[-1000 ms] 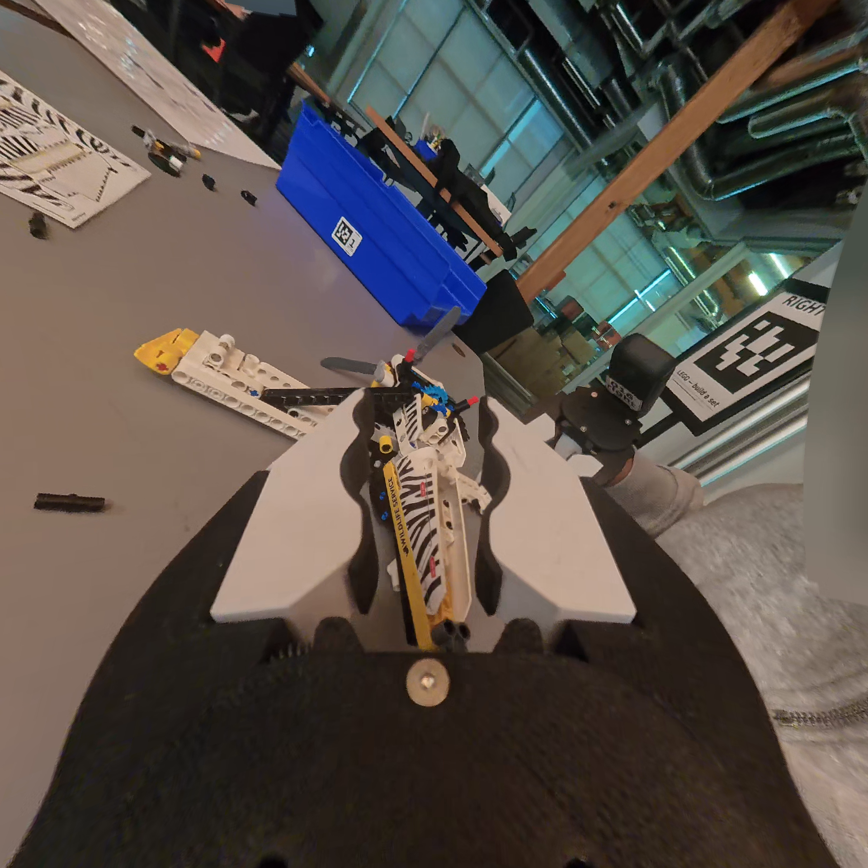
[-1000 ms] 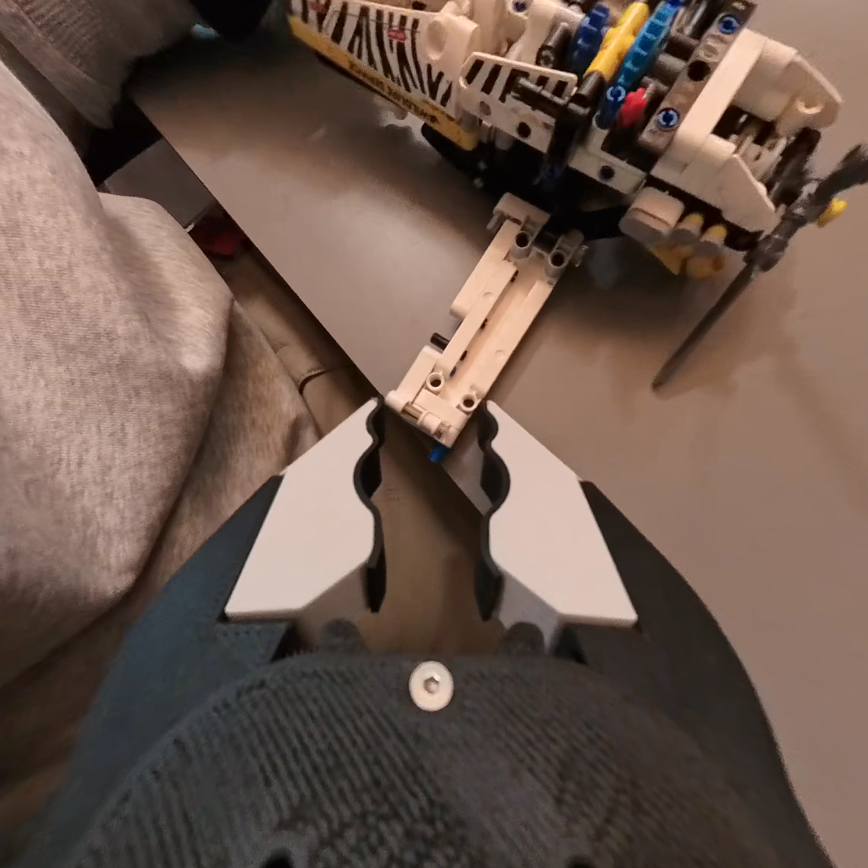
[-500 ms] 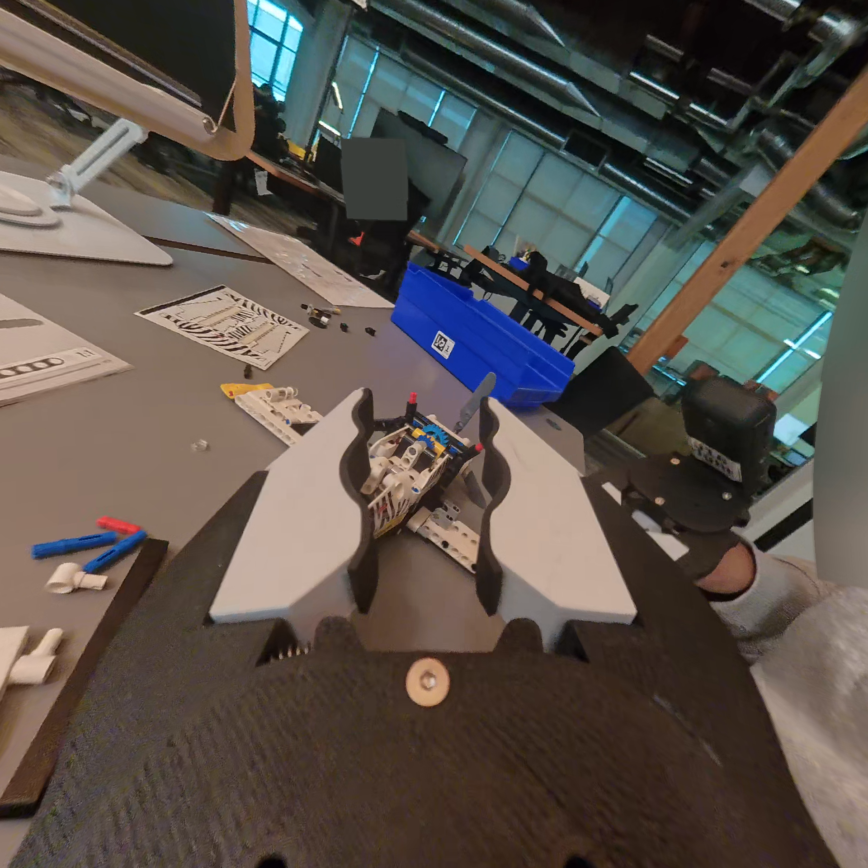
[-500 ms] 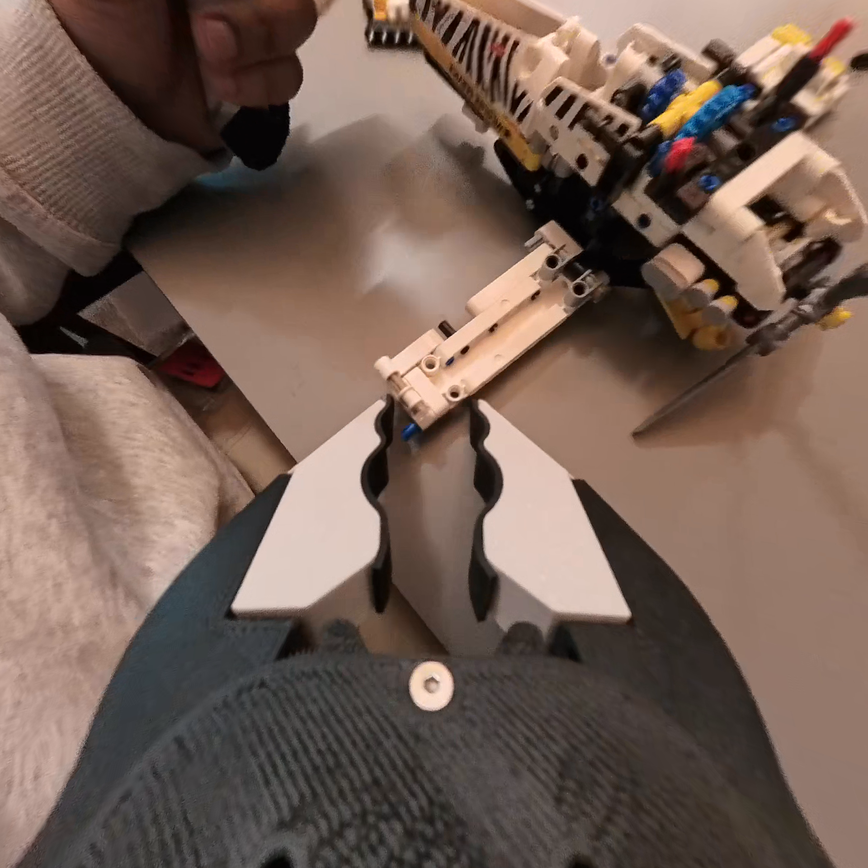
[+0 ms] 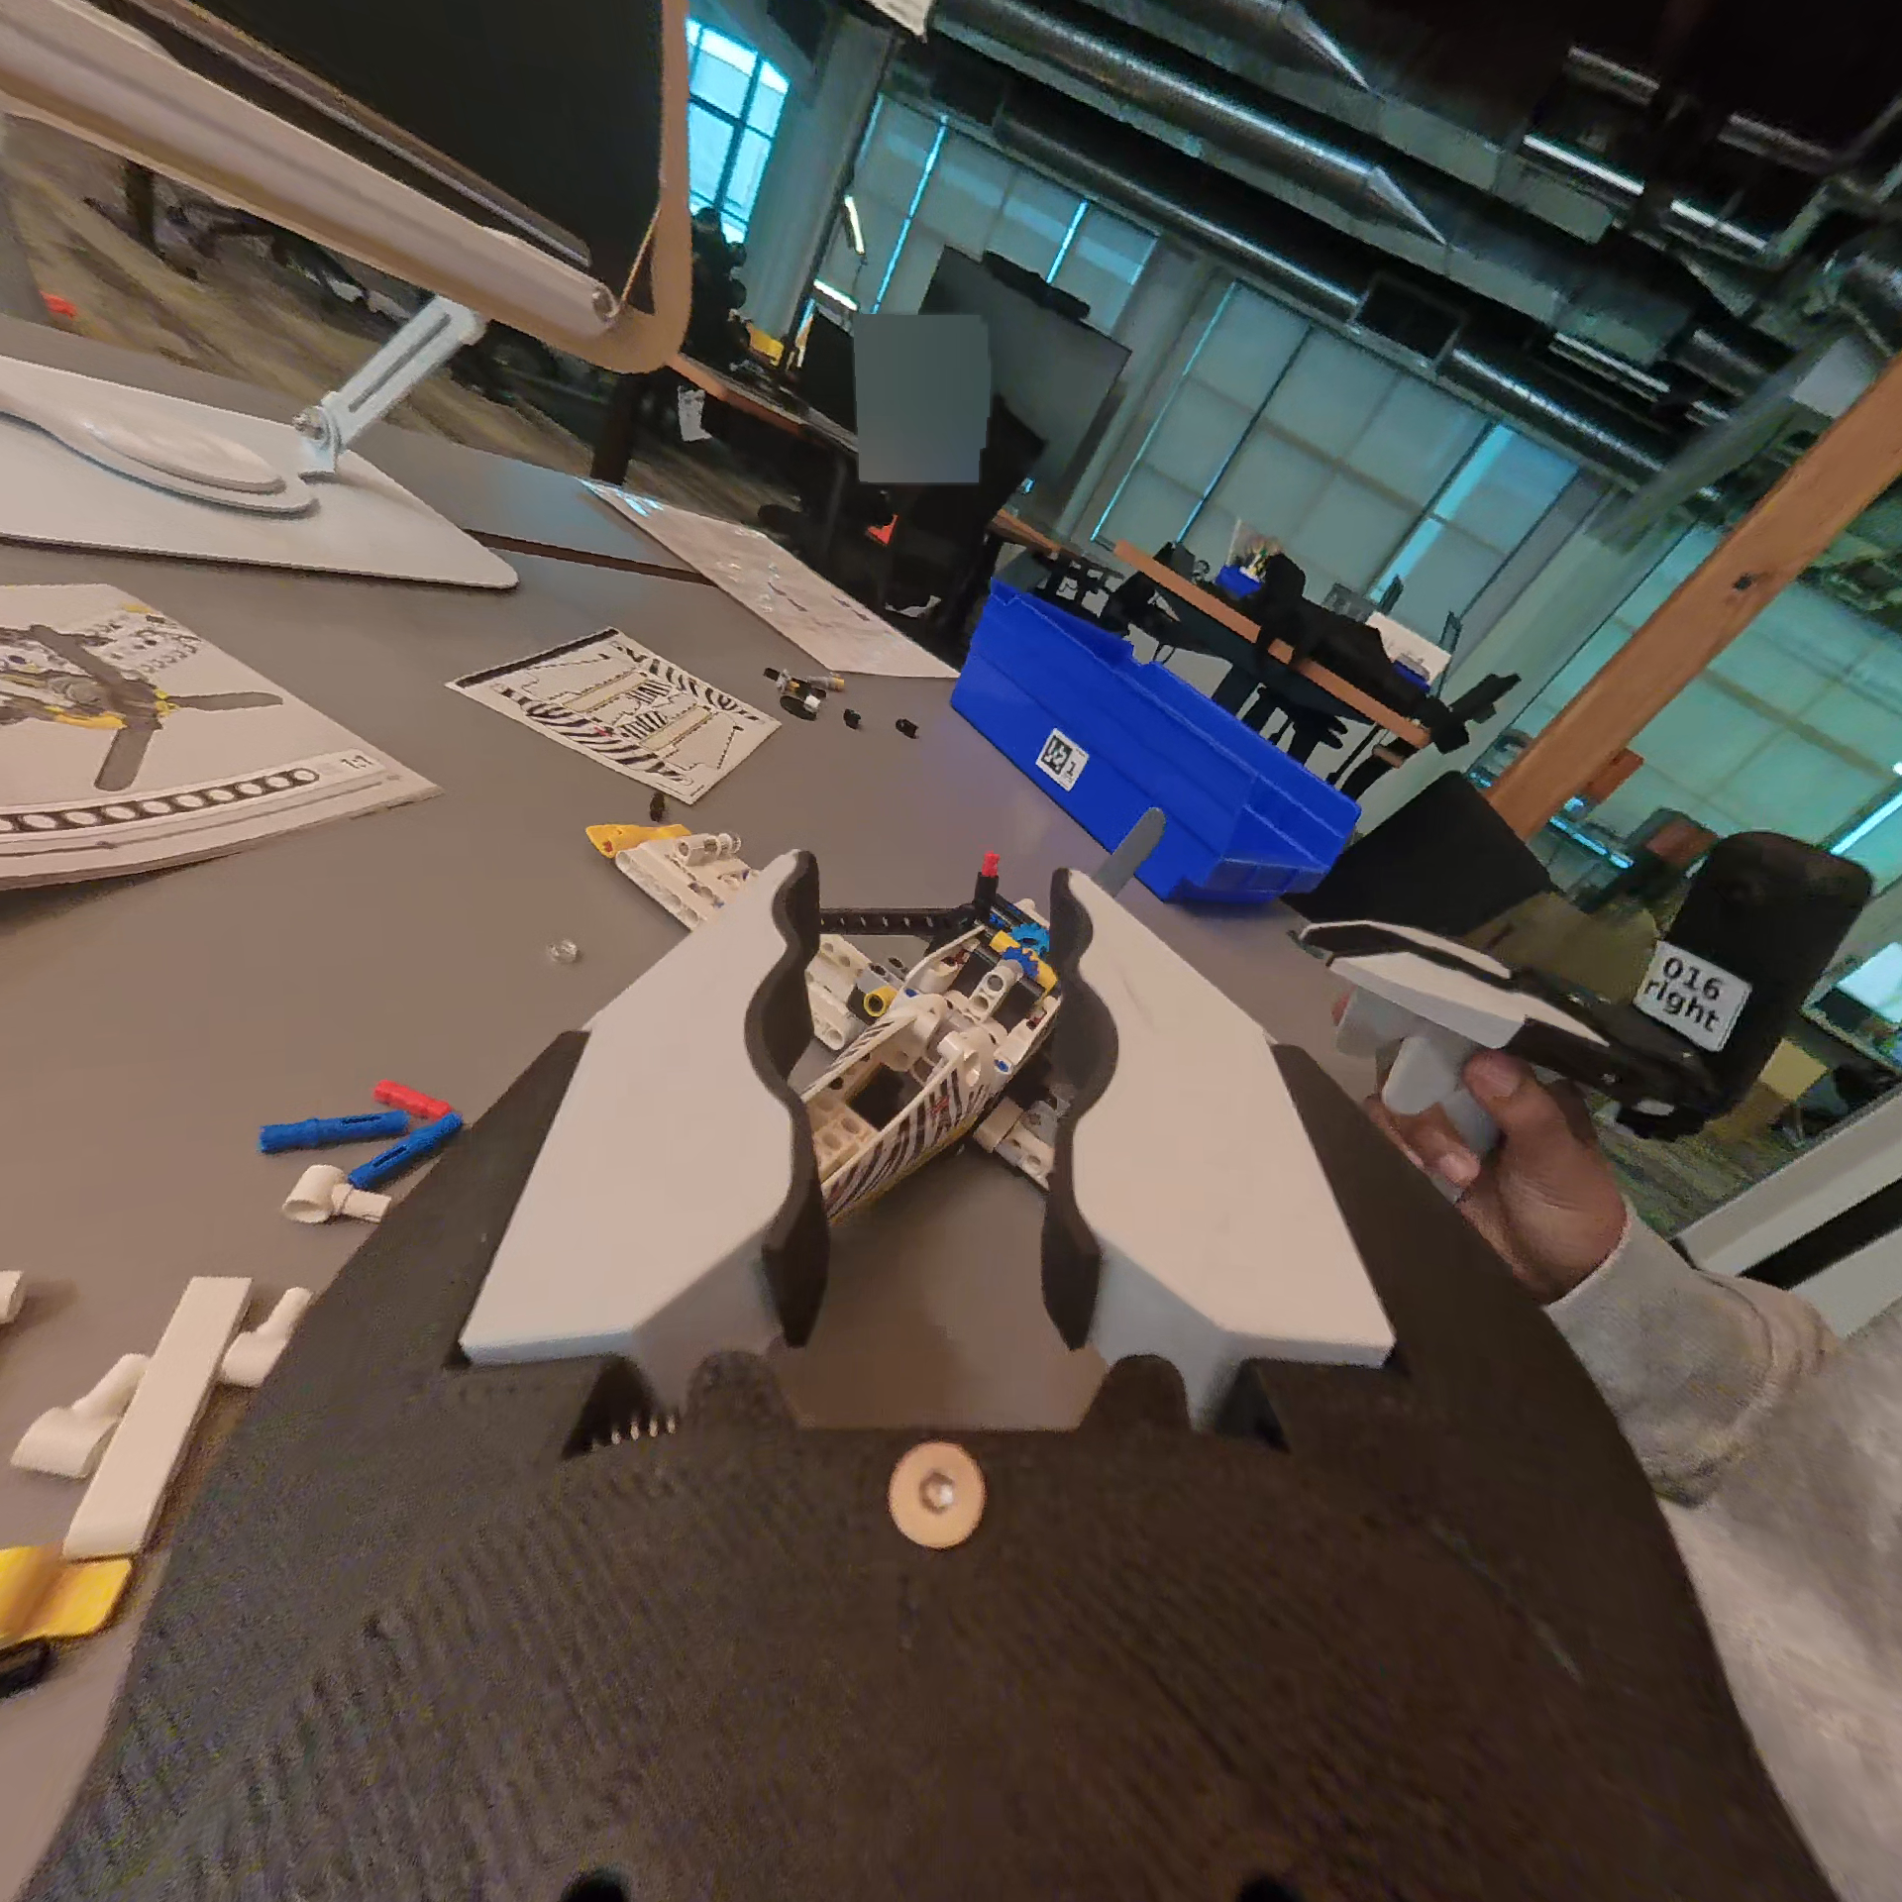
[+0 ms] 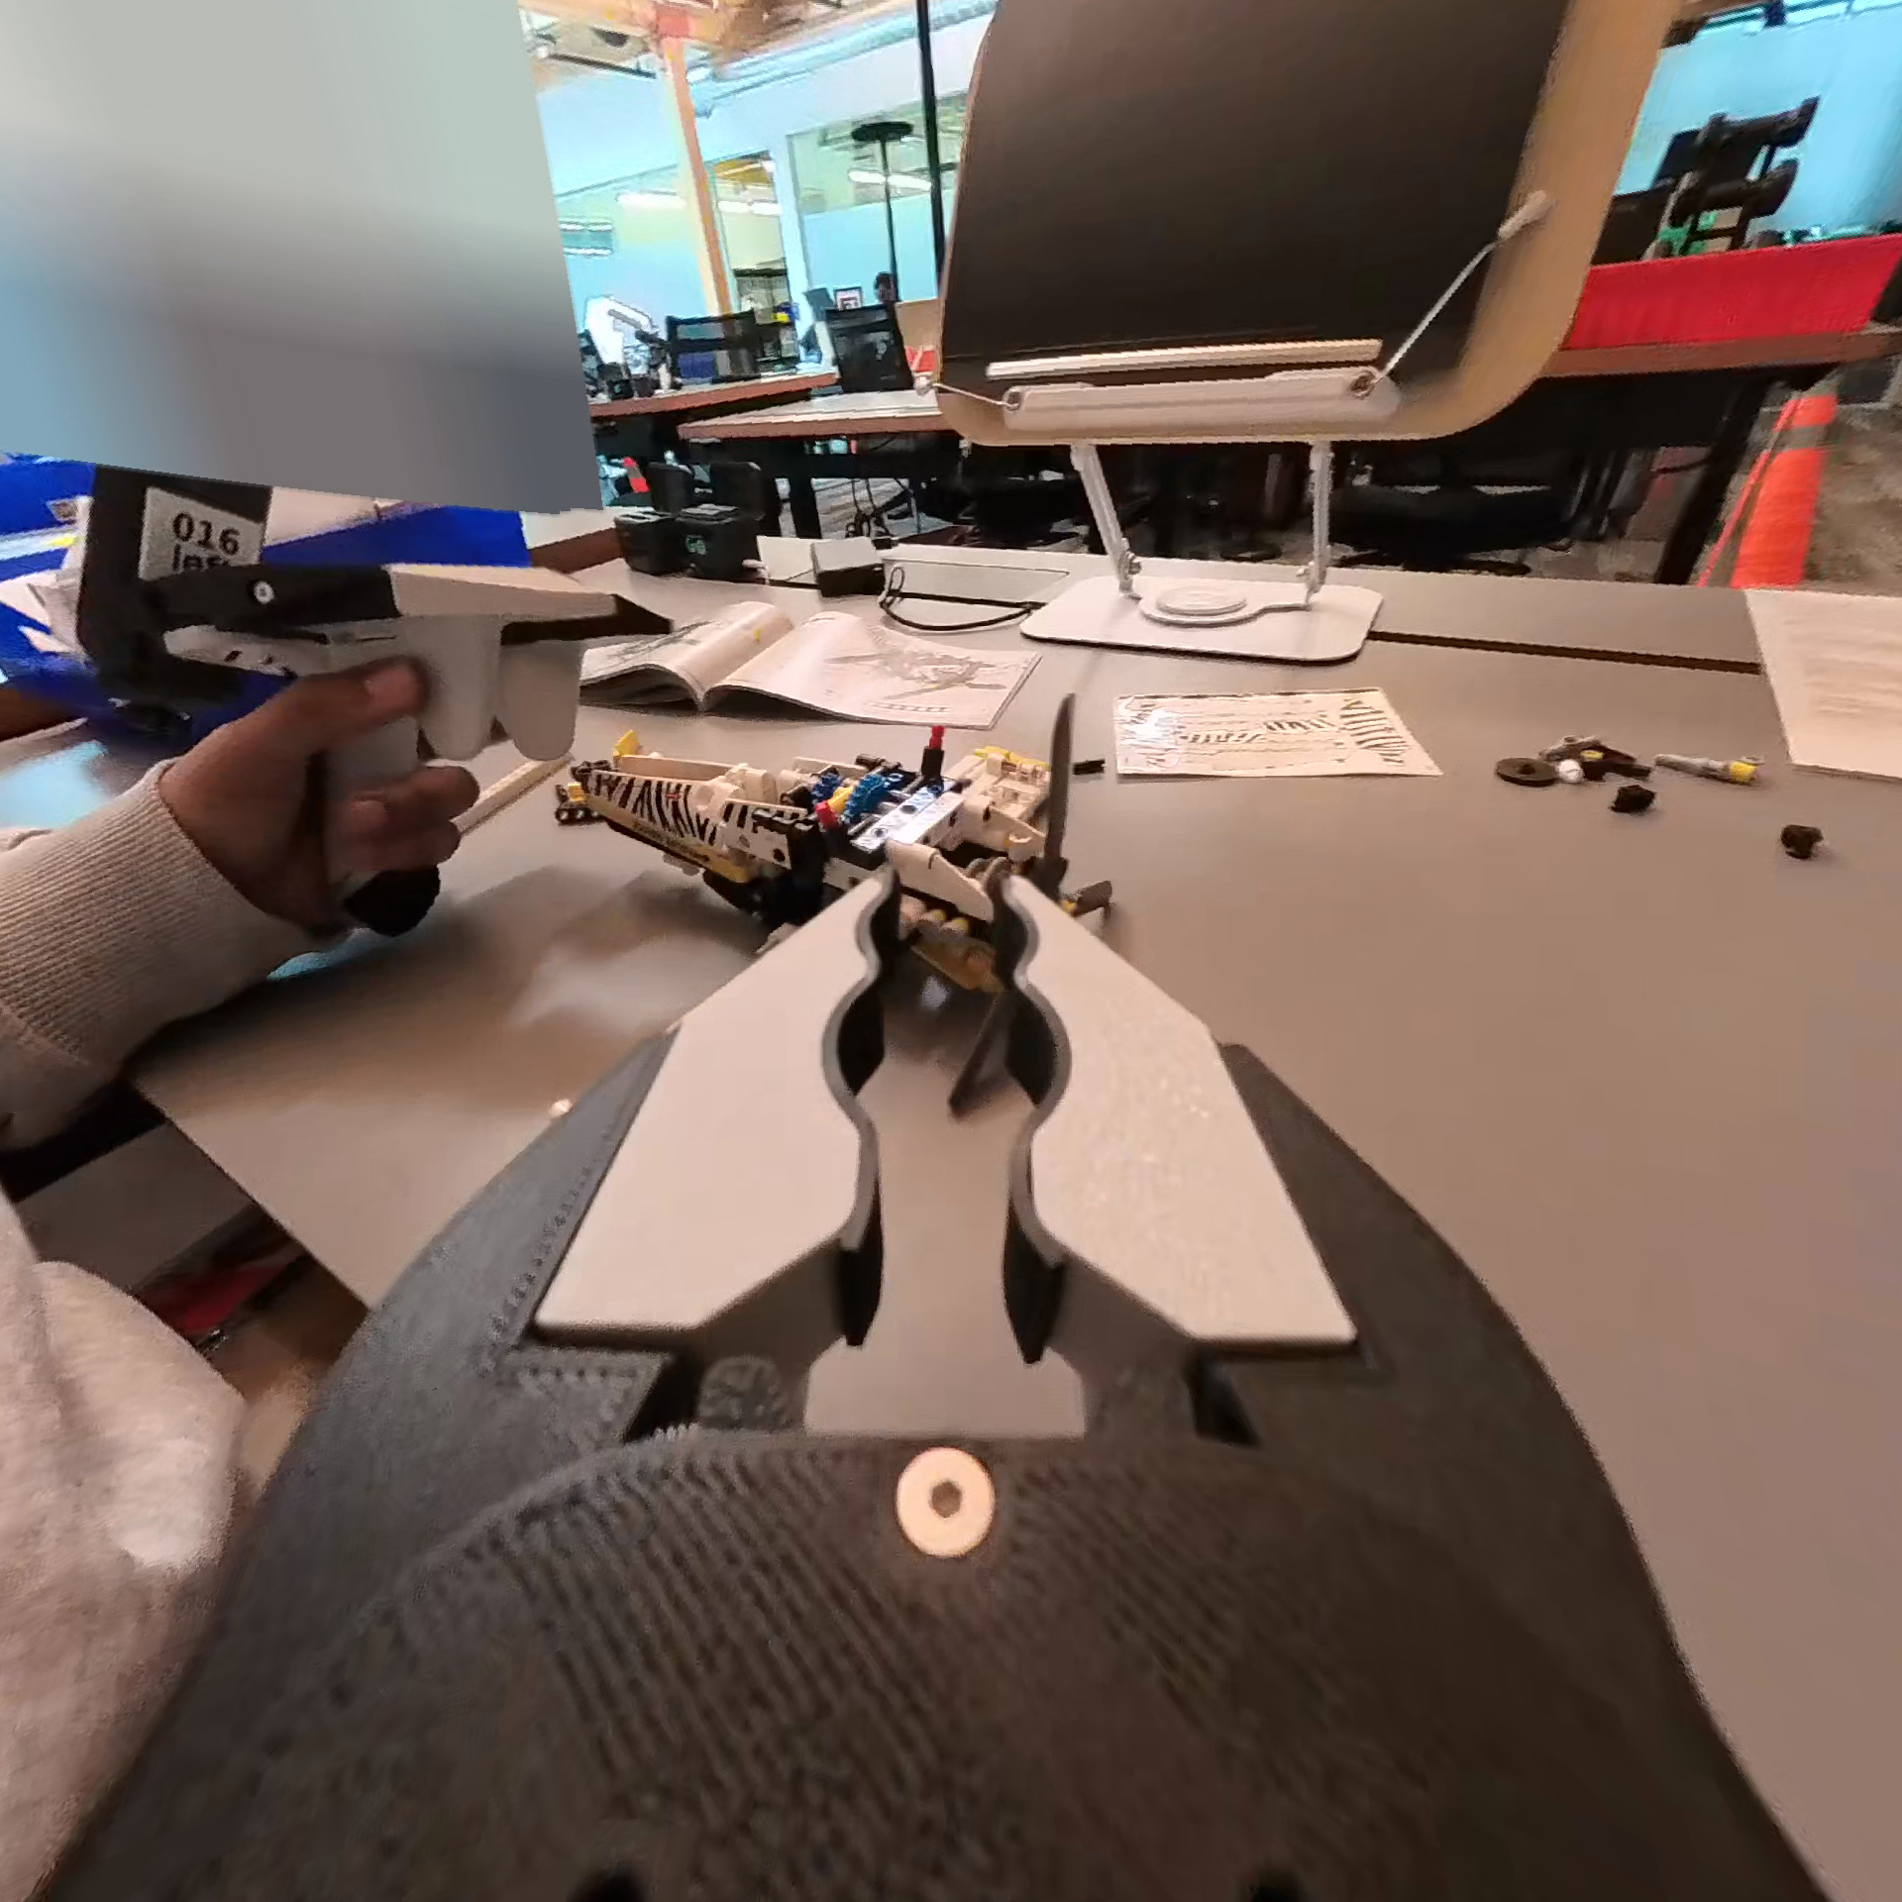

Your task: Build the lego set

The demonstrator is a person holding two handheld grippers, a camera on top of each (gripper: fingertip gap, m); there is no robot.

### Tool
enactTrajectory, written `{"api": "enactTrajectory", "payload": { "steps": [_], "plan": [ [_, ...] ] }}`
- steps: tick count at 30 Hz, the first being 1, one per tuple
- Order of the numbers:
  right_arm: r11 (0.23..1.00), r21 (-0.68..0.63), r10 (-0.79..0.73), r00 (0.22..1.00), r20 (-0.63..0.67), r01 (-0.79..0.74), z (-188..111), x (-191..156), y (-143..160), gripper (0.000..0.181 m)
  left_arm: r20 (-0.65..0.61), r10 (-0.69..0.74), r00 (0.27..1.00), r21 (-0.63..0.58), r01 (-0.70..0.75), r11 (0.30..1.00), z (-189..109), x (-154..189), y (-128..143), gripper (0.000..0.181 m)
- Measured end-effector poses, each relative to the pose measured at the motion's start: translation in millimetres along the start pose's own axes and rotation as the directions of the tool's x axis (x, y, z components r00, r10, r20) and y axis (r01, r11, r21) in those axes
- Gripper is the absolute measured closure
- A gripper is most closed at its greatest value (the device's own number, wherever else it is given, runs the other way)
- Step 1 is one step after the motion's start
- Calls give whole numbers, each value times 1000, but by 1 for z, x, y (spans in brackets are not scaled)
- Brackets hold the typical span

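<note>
The lego plane model (image 6: 782, 823), white with zebra stripes and a grey propeller (image 6: 1058, 793), lies on the grey table (image 6: 1441, 1029). In the left wrist view it (image 5: 926, 1040) lies just beyond my fingers. My left gripper (image 5: 931, 906) is open and empty, held low behind the model's tail; it also shows in the right wrist view (image 6: 484, 618), in a hand above the tail. My right gripper (image 6: 945, 906) is open by a narrow gap and empty, pointing at the model's nose side. It also shows in the left wrist view (image 5: 1441, 988).
A loose white wing piece with a yellow tip (image 5: 679, 859) lies past the model. Blue and red pins (image 5: 350, 1127) and white parts (image 5: 154, 1410) lie left. A booklet (image 5: 154, 741), sticker sheet (image 5: 618, 710), blue bin (image 5: 1153, 762), monitor stand (image 6: 1204, 607) and small black parts (image 6: 1575, 767) stand farther off. My right fingertips sit around 20 cm from my left ones.
My left gripper had the model between its fingers; it has let go and drawn back. My right gripper has lifted from the wing's end, and its gap has narrowed.
</note>
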State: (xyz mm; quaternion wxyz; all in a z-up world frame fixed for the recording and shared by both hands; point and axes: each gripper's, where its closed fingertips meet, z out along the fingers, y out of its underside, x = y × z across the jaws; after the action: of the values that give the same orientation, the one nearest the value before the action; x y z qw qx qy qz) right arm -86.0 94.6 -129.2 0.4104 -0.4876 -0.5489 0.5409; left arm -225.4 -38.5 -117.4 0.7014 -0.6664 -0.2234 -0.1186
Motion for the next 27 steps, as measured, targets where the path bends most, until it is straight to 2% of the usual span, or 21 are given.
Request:
{"api": "enactTrajectory", "payload": {
  "steps": [4,7,9,17,27],
  "plan": [
    [996,-64,55,998,-4,-55,7,6,9,165,-41,-54,998,-28,52,998,2,3,5,138],
    [974,-160,163,986,16,-159,16,11,21,165,-47,-71,996,-40,69,997,2,2,8,138],
    [956,-181,242,970,35,-232,18,15,24,164,-59,-92,994,-40,90,995,1,2,7,138],
    [902,48,421,899,117,-429,-5,36,-5,171,-99,-164,981,-35,162,986,-2,3,6,138],
    [885,3,457,871,180,-465,-2,31,-2,162,-102,-182,978,-71,176,982,3,2,12,138]
  ]
}}
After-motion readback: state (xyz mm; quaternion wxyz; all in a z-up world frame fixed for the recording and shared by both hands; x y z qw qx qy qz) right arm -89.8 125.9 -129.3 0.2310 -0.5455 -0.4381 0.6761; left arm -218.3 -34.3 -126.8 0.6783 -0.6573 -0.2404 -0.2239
